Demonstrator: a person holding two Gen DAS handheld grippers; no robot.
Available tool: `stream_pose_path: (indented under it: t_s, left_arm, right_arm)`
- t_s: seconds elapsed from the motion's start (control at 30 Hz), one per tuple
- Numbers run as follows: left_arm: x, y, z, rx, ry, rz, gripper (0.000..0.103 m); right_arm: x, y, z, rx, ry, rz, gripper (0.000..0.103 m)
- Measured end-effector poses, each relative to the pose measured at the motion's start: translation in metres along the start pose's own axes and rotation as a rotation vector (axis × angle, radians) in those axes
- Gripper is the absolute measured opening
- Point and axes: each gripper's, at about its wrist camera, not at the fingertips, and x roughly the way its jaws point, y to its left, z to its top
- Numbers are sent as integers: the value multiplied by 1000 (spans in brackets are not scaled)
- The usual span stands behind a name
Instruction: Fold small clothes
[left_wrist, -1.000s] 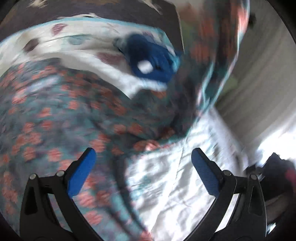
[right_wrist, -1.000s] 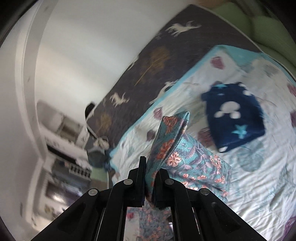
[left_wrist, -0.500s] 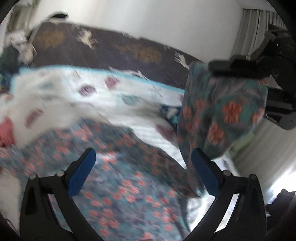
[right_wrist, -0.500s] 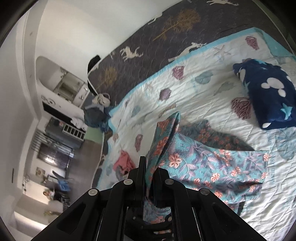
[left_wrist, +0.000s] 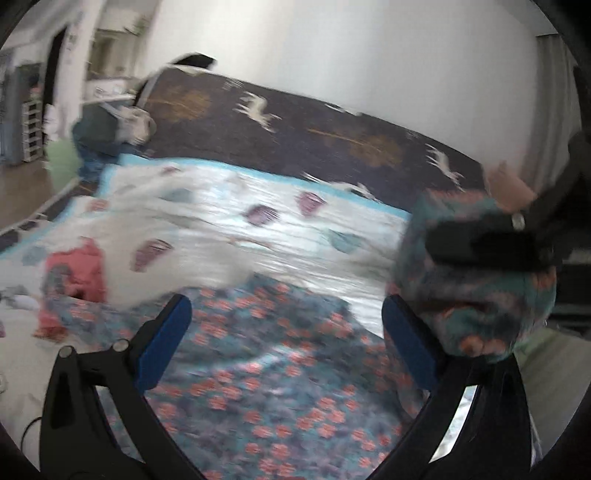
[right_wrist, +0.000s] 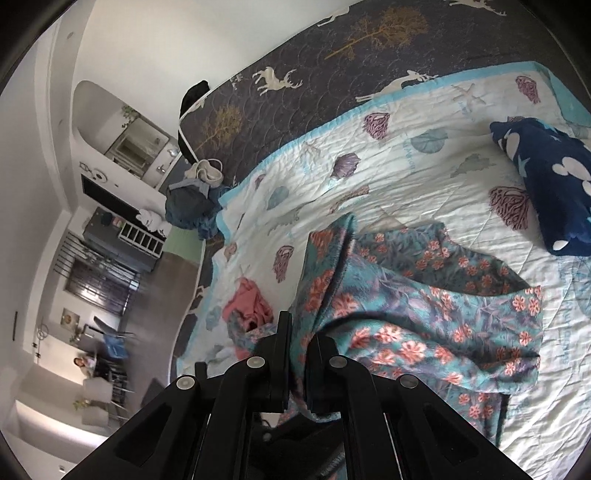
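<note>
Floral garment lies on quilt, pillow beyond.

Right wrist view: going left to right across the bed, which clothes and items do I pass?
Dark blue clothes heap at the bed's edge → pink garment → floral teal garment held in the right claw → navy blanket.

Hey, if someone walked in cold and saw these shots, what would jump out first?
The teal floral garment sprawled on the white seashell quilt, one edge pinched in the shut right gripper and lifted. Next, the navy blanket with white spots at the quilt's right, and a pink garment crumpled near its left edge.
</note>
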Motion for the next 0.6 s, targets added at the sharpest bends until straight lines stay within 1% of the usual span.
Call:
stream_pose_path:
  t_s: [0.03,0.07,0.1,0.13,0.17,0.2,0.23,0.27,0.3,0.33,0.37,0.43,0.47,0.5,0.53,0.6]
  left_arm:
    - [-3,4,2,-6,-22,4,102]
    - [-4,7,4,-6,-39,-2,100]
    - [-4,8,5,1,-43,-15,89]
    - [-3,8,6,11,-39,-26,81]
    - [-1,9,7,22,-26,-33,64]
    - [2,12,8,23,-8,-40,51]
    - [4,16,8,13,4,-51,45]
    - [7,22,8,-9,17,-73,34]
    - [9,29,8,-37,30,-94,24]
    - [11,35,7,-55,34,-106,19]
    - [13,43,7,-71,36,-109,11]
    - [13,56,7,-86,24,-105,10]
    - [12,61,8,-90,14,-108,10]
    - [12,65,8,-89,5,-110,10]
    - [12,71,8,-82,-3,-106,10]
    - [14,80,8,-59,-3,-94,10]
  right_arm:
    - [2,2,-1,-4,2,-4,4]
    - [3,4,-2,-12,2,-8,4]
    - [4,7,-3,-20,1,-7,4]
    - [4,10,-3,-22,2,0,5]
    - [6,12,-4,-21,6,10,5]
    - [8,13,-5,-18,10,18,7]
    - [9,15,-5,-13,14,25,8]
    - [12,16,-5,-9,24,31,8]
    - [15,15,-5,-6,34,36,12]
    - [16,15,-6,2,44,44,17]
    - [18,13,-7,12,54,51,20]
    - [18,10,-7,21,57,63,40]
    - [16,6,-6,22,45,63,46]
    - [14,3,-6,20,32,55,55]
    - [12,-1,-5,11,19,40,58]
    - [9,-12,-4,-26,-2,-19,59]
